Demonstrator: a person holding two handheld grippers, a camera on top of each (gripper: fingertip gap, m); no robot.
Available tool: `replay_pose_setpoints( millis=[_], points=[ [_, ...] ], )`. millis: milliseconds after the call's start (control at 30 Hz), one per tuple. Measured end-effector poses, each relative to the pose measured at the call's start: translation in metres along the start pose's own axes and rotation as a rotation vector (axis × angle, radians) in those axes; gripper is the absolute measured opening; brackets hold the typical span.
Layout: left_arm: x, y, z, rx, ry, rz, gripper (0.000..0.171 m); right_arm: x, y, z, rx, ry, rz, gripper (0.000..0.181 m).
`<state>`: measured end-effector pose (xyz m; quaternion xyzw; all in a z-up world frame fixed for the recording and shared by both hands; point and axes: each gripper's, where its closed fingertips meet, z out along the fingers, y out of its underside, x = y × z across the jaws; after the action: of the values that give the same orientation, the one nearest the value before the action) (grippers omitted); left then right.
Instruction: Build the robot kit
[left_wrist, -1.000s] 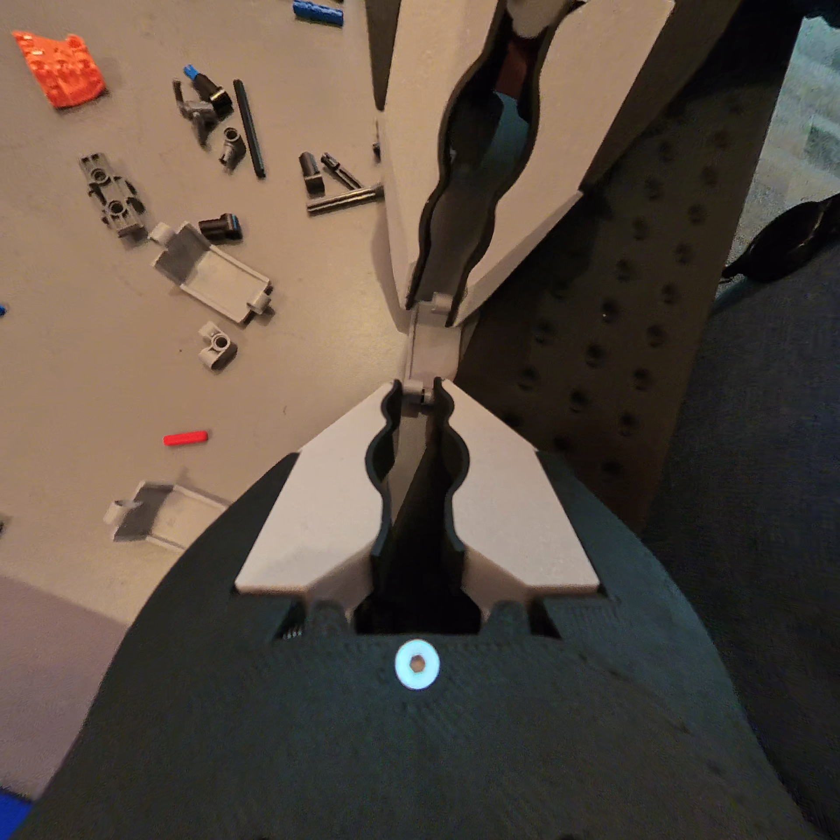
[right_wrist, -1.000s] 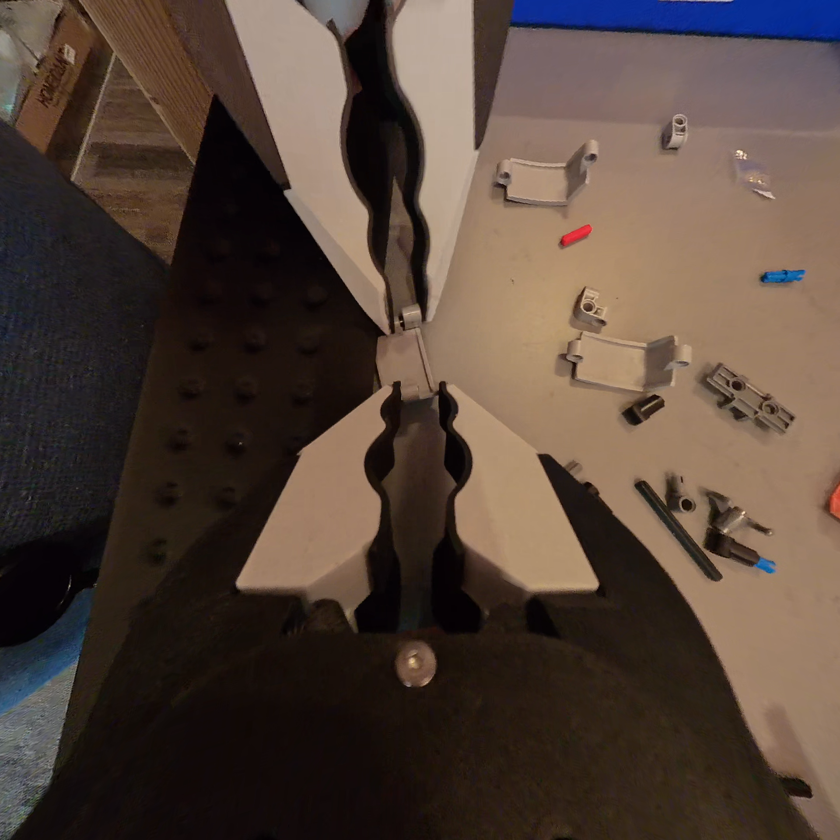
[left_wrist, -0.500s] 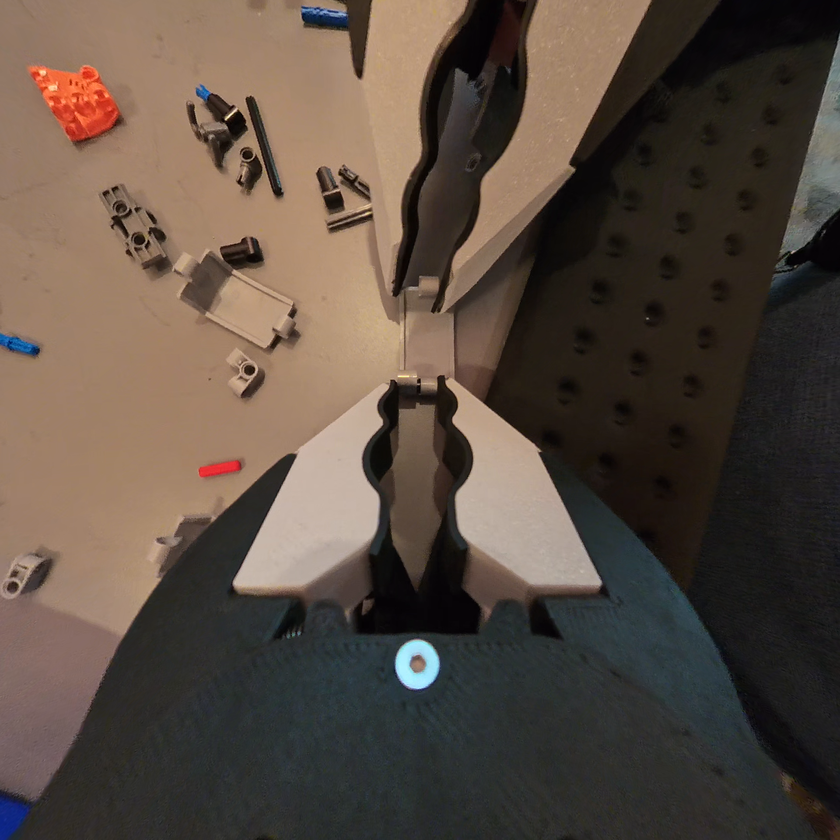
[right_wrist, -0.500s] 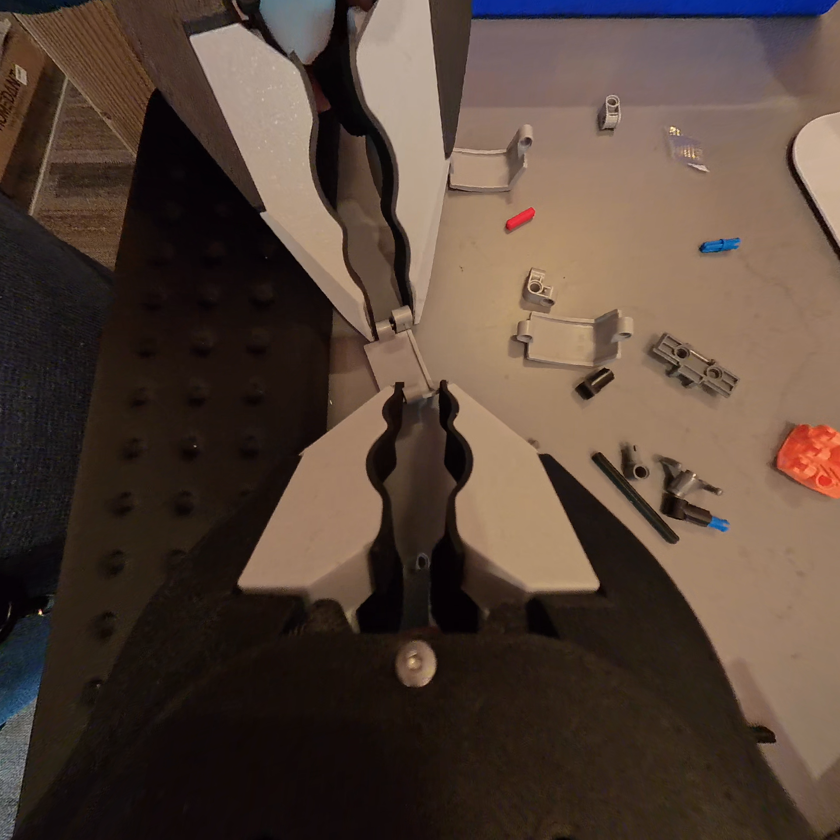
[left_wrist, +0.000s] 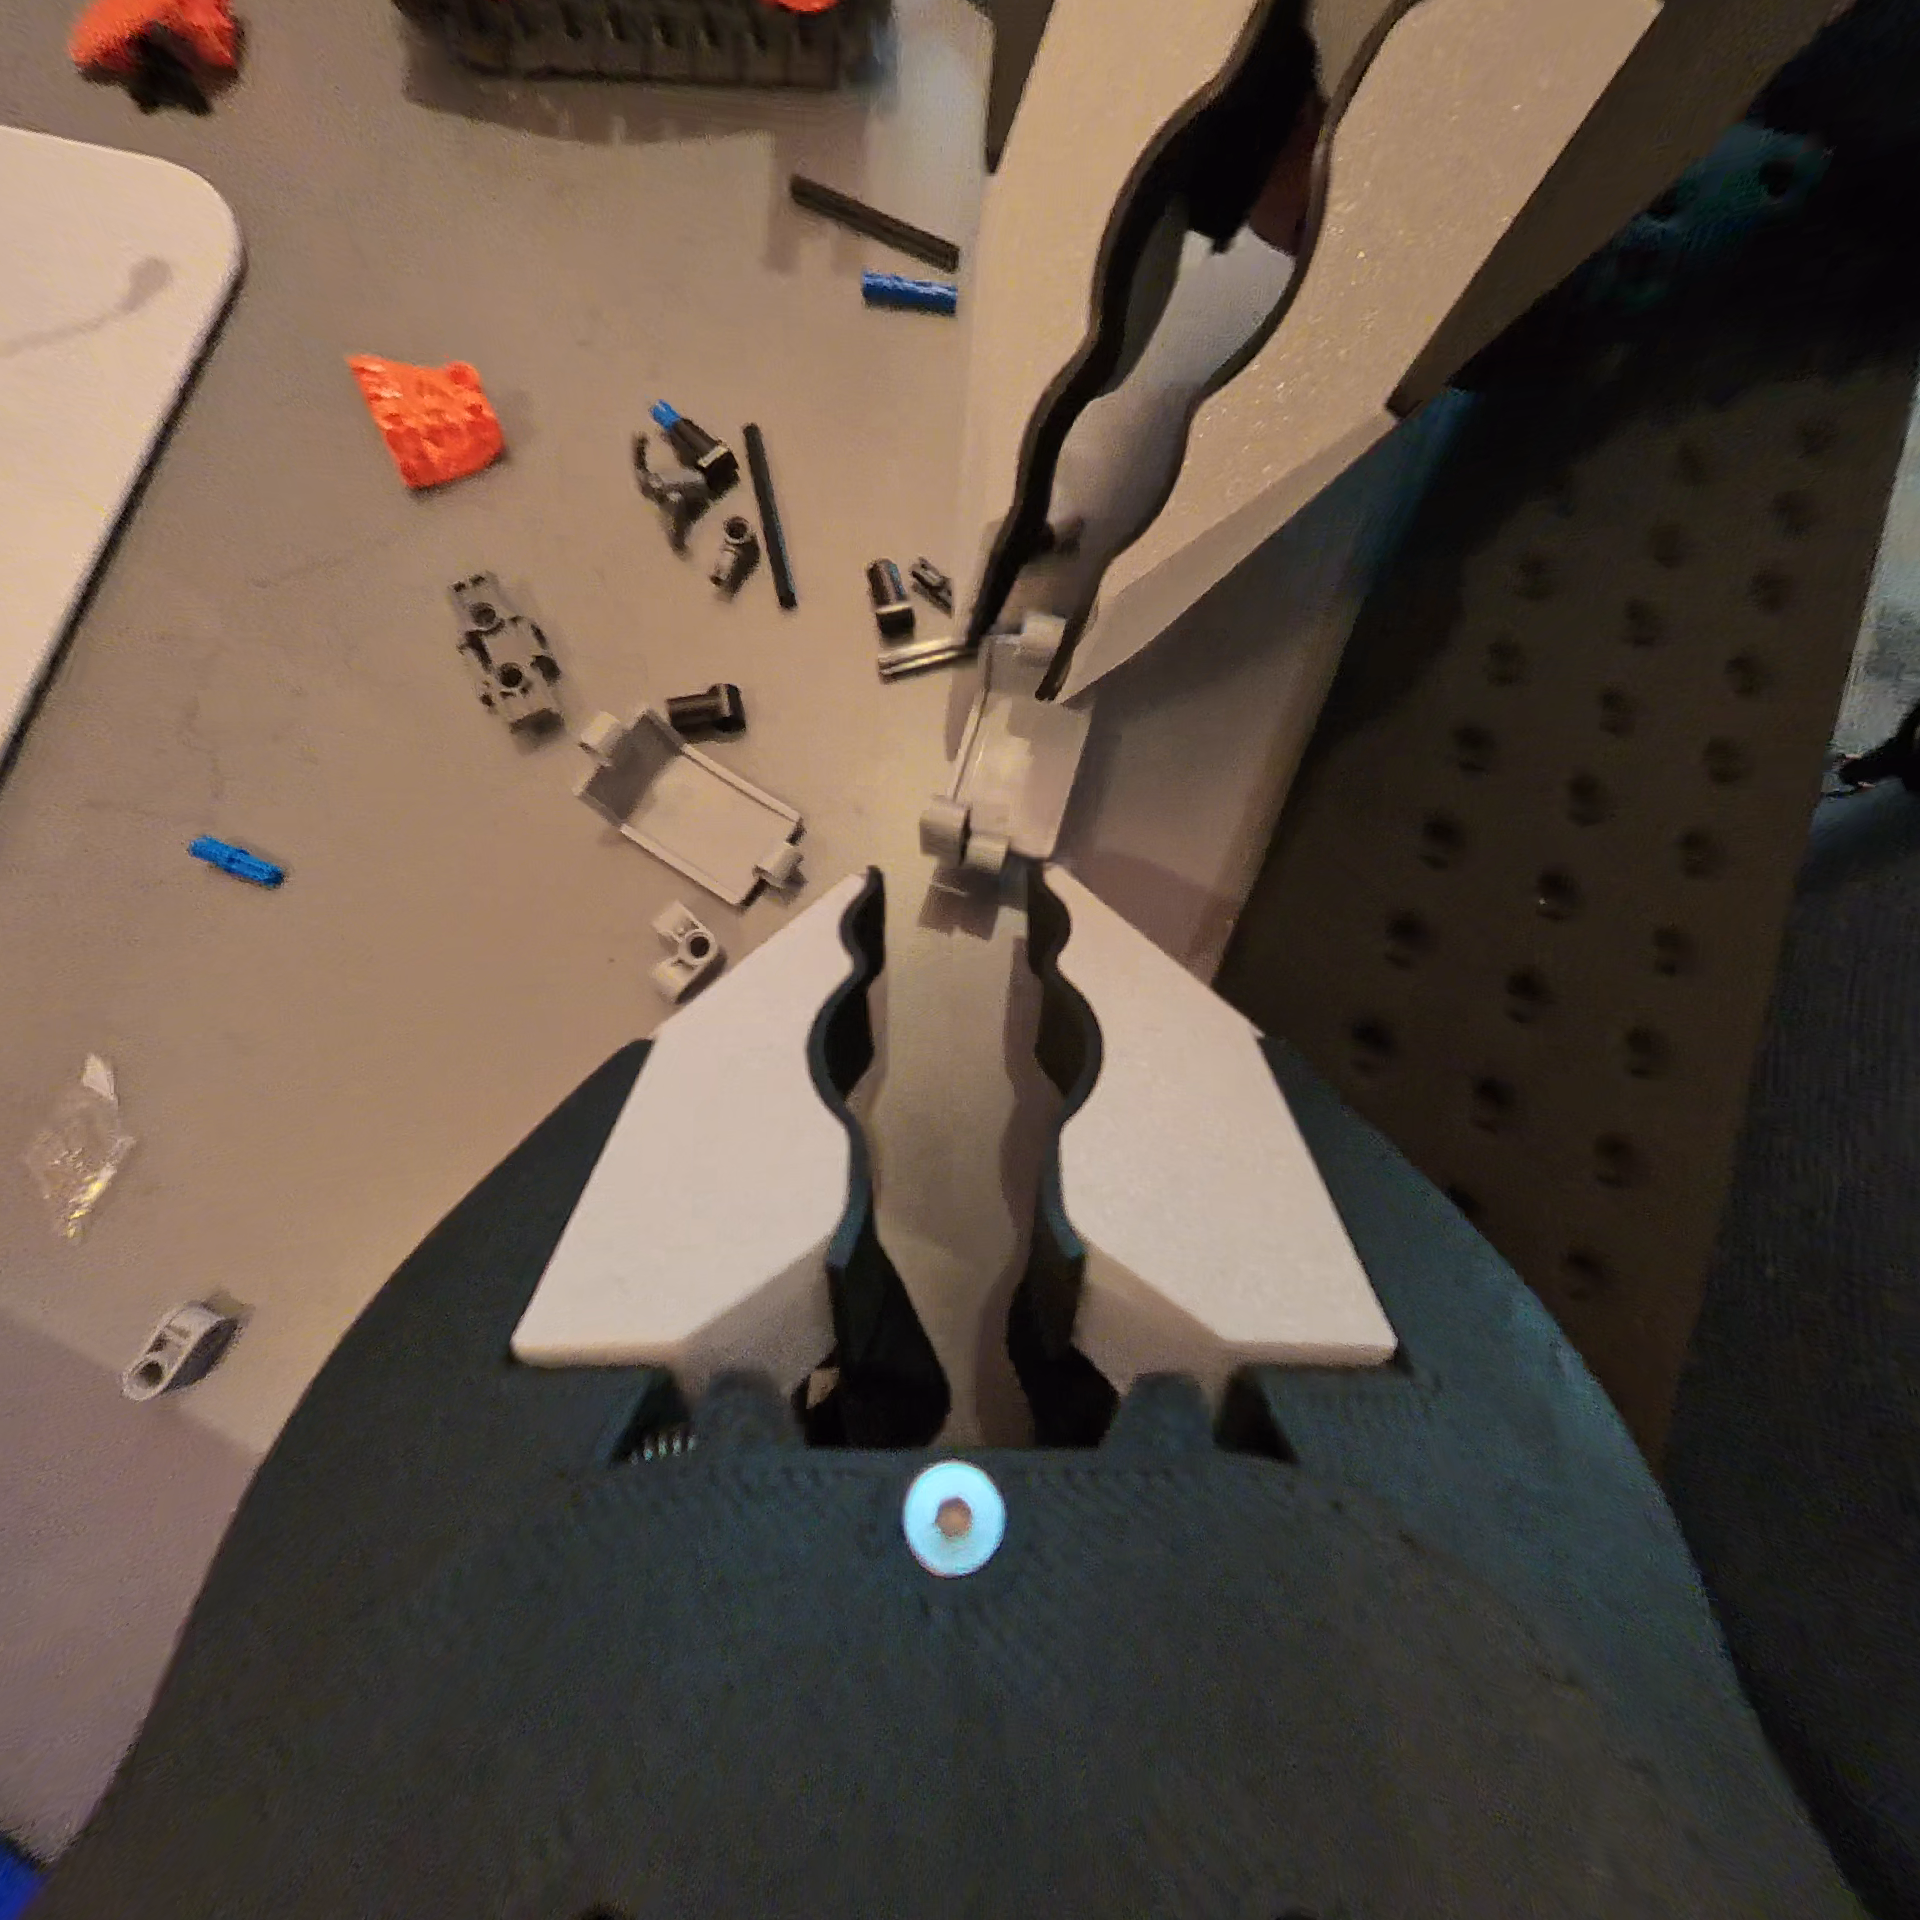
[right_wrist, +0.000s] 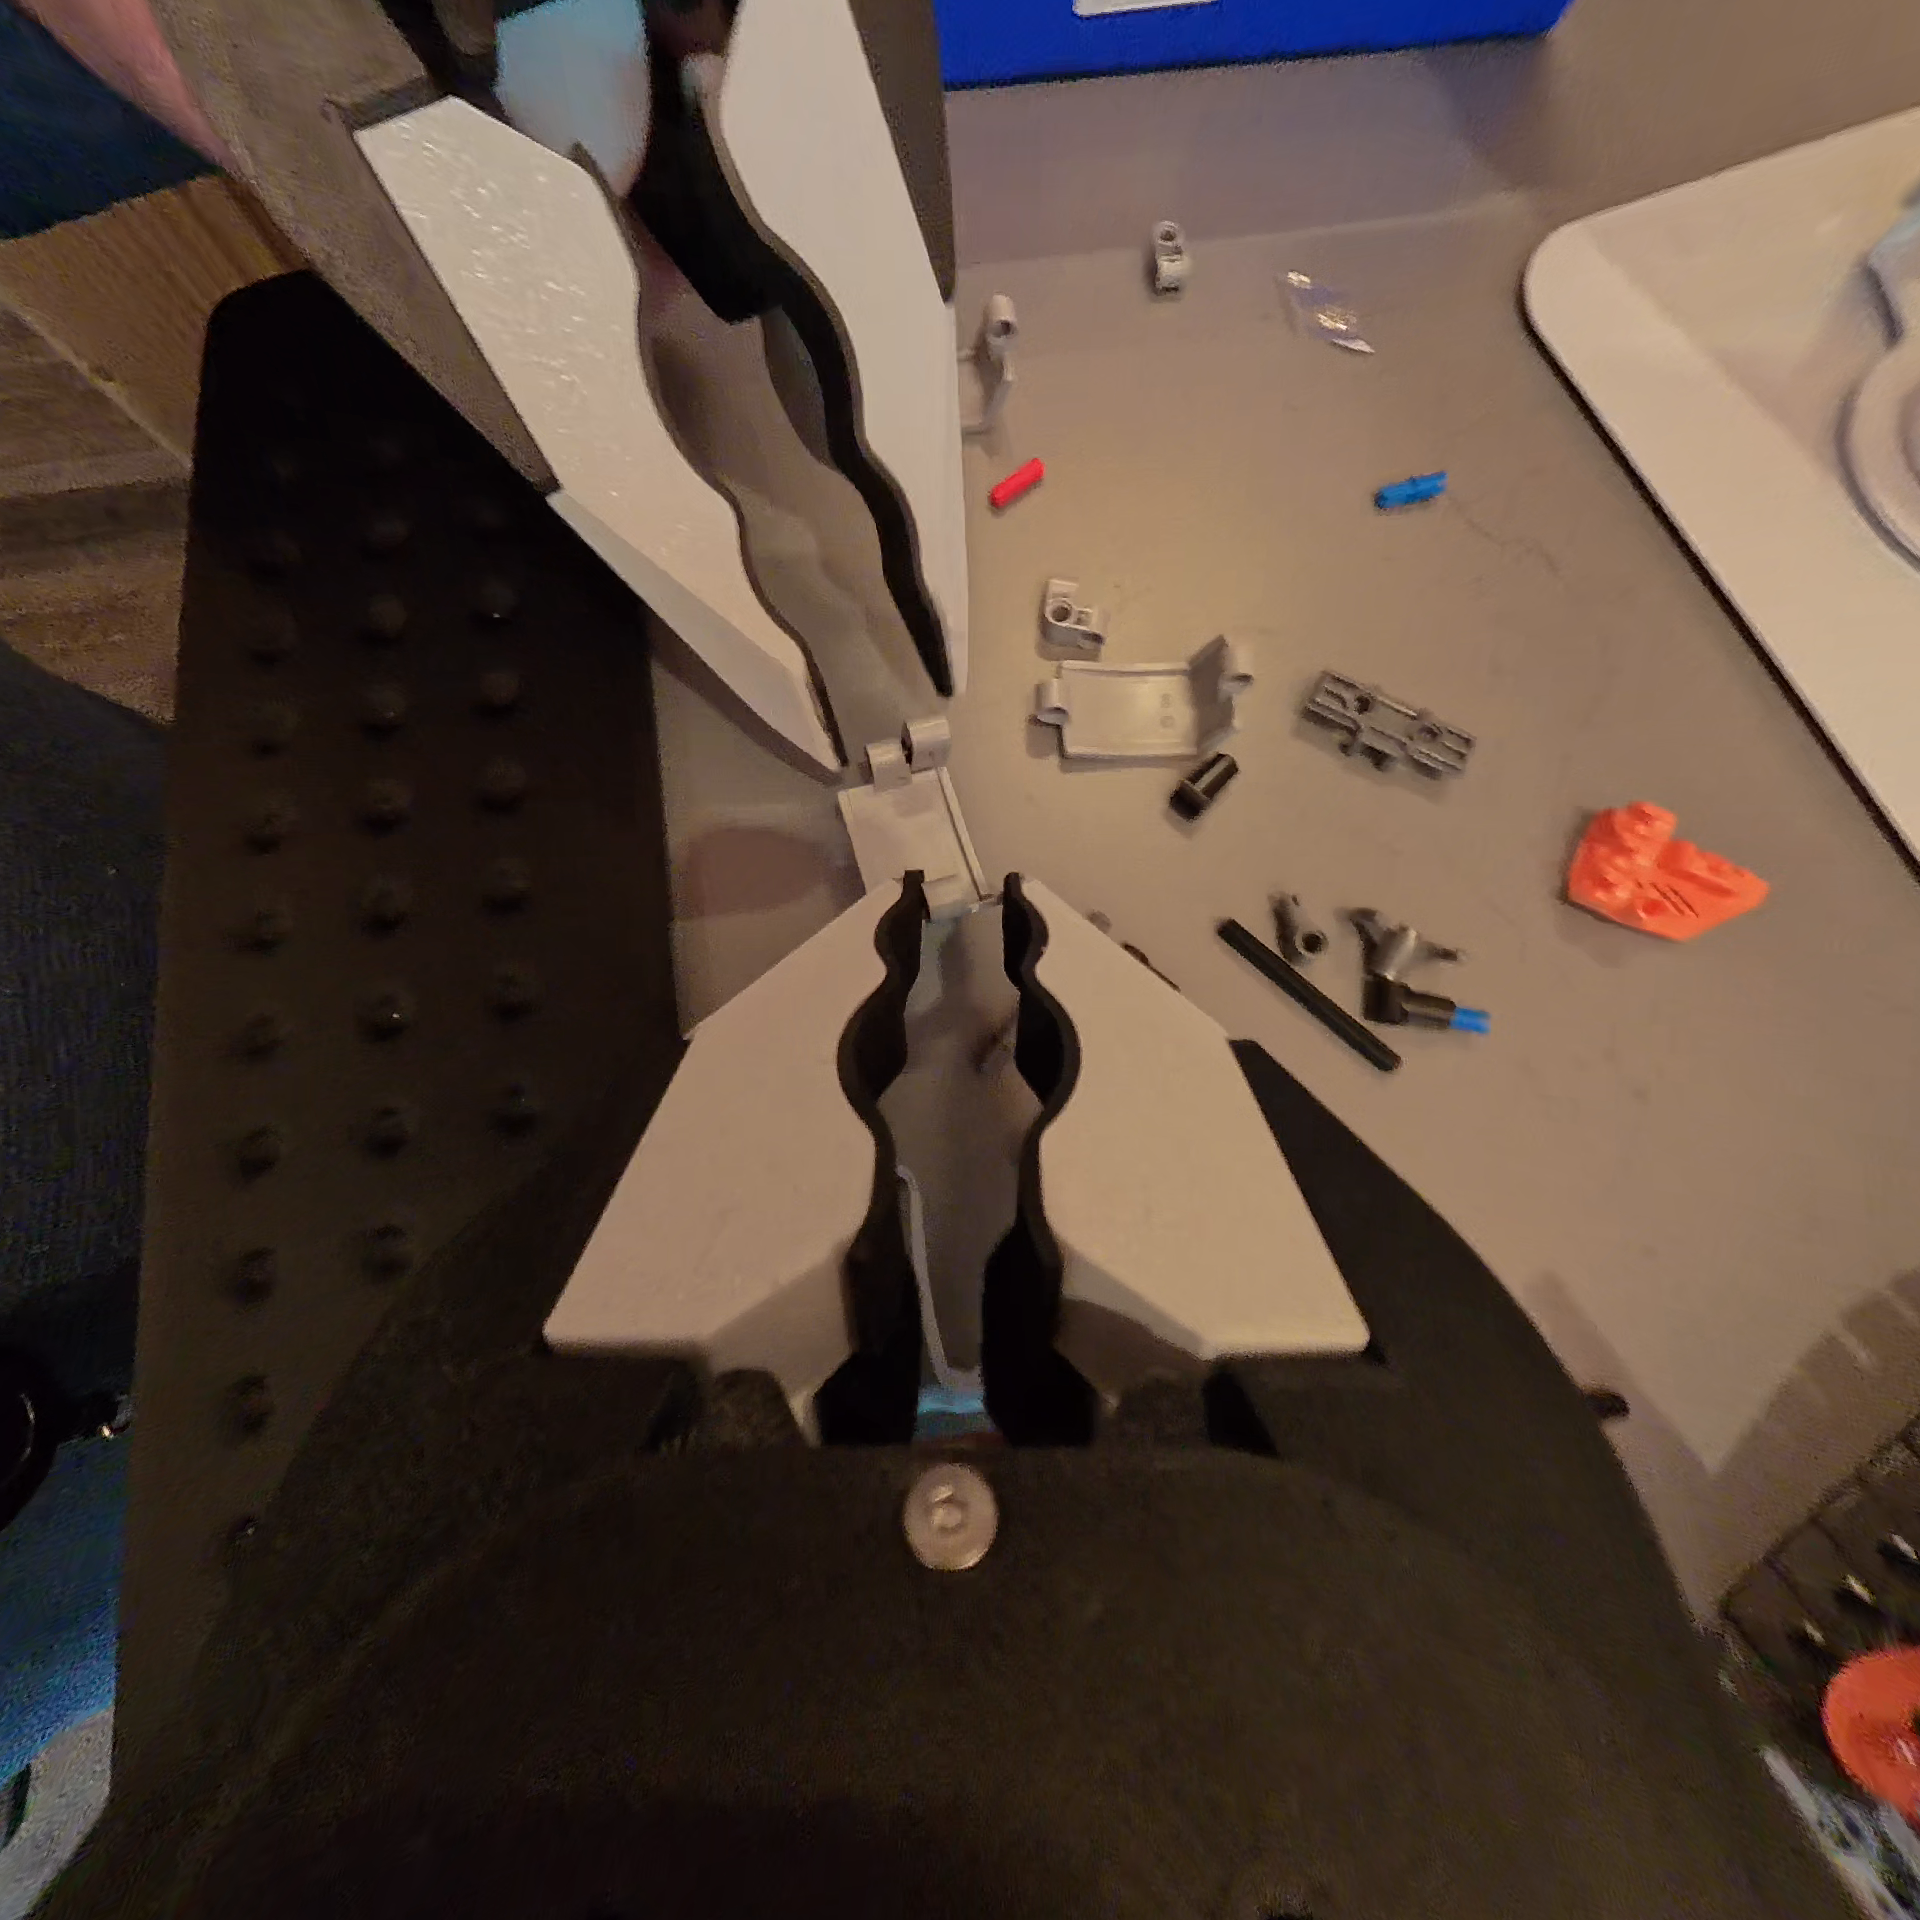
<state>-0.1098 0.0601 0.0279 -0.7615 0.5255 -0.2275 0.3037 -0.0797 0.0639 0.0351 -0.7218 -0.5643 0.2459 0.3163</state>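
Together, both grippers meet over the grey tabletop (left_wrist: 312, 644) at a small flat grey plastic panel with pin-hole lugs (left_wrist: 1013, 769). The right gripper (right_wrist: 961, 899) pinches the panel's one end between nearly closed jaws. The left gripper (left_wrist: 951, 894) has its jaws spread slightly, with the panel's lugged end just beyond the tips, apparently untouched. Nearby lie a second grey panel (left_wrist: 691, 805), an orange studded wedge (left_wrist: 426, 416) and a black axle (left_wrist: 769, 514).
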Motion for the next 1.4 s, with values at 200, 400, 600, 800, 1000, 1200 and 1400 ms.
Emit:
replay_pose_setpoints(
  millis=[200, 400, 600, 800, 1000, 1200, 1400],
  points=[
    [0.007, -0.029, -0.006, 0.063, -0.171, 0.167, 0.036, 0.016, 0.003, -0.017, -0.039, 0.103, 0.075, 0.013],
    [0.007, -0.047, 0.011, 0.031, -0.365, 0.294, 0.037, 0.02, -0.021, -0.025, 0.122, 0.137, 0.245, 0.013],
    [0.001, -0.055, 0.012, 0.055, -0.456, 0.315, 0.014, 0.012, -0.029, -0.028, 0.273, 0.041, 0.445, 0.013],
    [0.018, -0.078, -0.006, 0.263, -0.3, 0.292, 0.003, 0.008, -0.048, -0.055, 0.471, -0.148, 0.524, 0.013],
    [0.046, -0.094, -0.036, 0.477, 0.006, 0.272, 0.003, 0.019, -0.056, -0.079, 0.547, -0.242, 0.457, 0.026],
    [0.081, -0.11, -0.073, 0.637, 0.343, 0.278, 0.003, -0.009, -0.063, -0.083, 0.49, -0.417, 0.156, 0.03],
    [0.09, -0.118, -0.088, 0.718, 0.498, 0.261, 0.004, -0.041, -0.075, -0.079, 0.493, -0.575, 0.098, 0.019]
  ],
)
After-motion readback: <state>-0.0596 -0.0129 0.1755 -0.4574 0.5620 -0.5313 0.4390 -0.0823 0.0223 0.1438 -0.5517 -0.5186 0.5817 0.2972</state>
